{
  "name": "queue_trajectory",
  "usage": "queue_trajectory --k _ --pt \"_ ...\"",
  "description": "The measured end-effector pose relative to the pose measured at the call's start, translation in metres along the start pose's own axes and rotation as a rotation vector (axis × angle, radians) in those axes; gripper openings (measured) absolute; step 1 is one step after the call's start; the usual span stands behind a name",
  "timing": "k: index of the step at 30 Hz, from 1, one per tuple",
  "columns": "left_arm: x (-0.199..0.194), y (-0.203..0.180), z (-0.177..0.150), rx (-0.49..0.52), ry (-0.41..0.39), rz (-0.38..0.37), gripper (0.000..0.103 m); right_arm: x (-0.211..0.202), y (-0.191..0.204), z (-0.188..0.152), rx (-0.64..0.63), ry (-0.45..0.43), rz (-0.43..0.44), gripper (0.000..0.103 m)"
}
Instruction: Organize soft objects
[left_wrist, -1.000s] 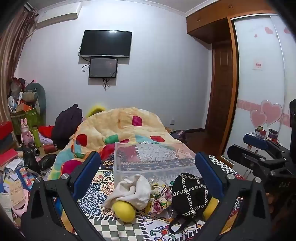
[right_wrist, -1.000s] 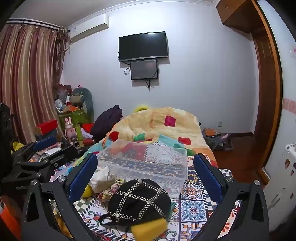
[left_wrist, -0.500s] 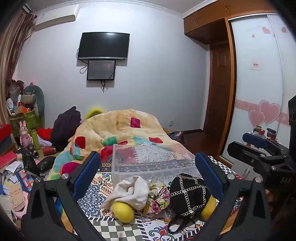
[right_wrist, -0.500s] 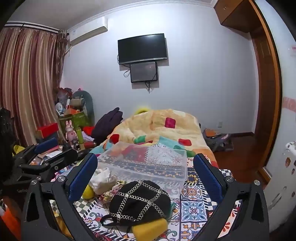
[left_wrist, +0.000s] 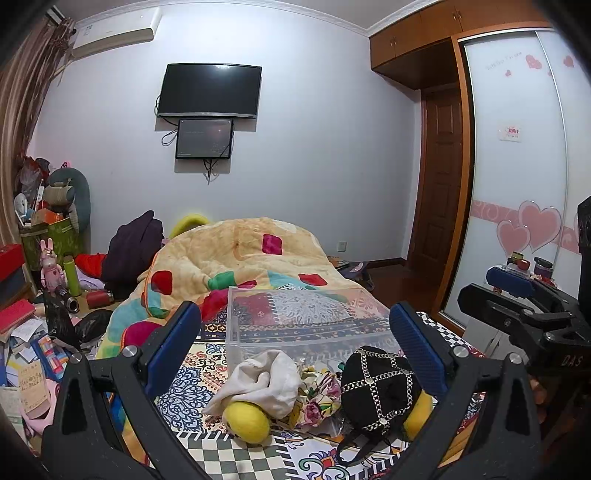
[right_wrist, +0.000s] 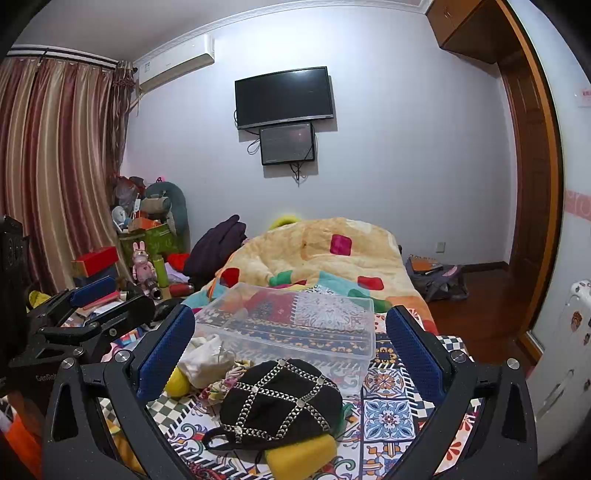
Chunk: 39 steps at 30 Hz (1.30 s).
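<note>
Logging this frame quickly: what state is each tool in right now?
Left tool: open, holding nothing, above the soft pile.
Right tool: open, holding nothing, above the black bag.

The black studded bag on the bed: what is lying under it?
A yellow sponge pokes out from under the black studded bag, at its near edge. How far it reaches under the bag is covered.

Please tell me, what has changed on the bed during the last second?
Almost nothing. Both views shifted slightly, so the grippers drifted a little. Left gripper and right gripper stay open and empty. The black hat, white cloth and clear box lie unmoved.
</note>
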<state>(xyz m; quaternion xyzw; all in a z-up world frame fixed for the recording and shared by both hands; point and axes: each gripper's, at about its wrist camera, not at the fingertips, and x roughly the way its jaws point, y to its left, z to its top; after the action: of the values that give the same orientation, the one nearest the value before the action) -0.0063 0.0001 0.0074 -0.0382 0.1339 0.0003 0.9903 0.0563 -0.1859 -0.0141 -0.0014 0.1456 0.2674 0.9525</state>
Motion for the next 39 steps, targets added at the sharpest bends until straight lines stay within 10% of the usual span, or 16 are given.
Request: queue_trajectory --k 39 --pt "-0.0009 -0.0002 -0.0021 0.007 -0.007 0.010 0.103 -0.0009 0.0033 -0.0035 0.010 0.004 0.014 0.103"
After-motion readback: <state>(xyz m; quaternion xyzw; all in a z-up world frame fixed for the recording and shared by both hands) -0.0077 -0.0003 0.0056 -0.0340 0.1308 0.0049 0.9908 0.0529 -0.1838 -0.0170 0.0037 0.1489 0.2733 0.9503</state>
